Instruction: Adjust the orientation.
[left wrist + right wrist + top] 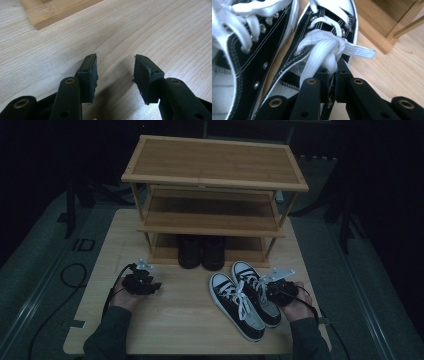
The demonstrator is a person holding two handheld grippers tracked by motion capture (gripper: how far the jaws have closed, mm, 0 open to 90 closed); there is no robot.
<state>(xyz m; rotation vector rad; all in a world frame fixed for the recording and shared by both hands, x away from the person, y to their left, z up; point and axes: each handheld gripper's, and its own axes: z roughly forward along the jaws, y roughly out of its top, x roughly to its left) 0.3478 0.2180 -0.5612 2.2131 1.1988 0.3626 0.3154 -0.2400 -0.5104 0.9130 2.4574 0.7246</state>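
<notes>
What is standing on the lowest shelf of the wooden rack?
A pair of dark shoes stands on the bottom shelf of the rack, toes toward the person. The middle shelf covers their back parts.

Both arms wear dark grey-green sleeves. Each tool, left (143, 281) and right (279, 287), is black with brass-ringed rivet holes (a pale three-cornered plate on top). Black cables trail from both.

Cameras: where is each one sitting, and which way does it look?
High view: above the person's side, looking forward and down at the table, rack, sneakers; forearms enter below.
Left gripper view: rides the left gripper, open over bare table.
Right gripper view: rides the right gripper, shut on a lace.
High and right views share sneakers.
</notes>
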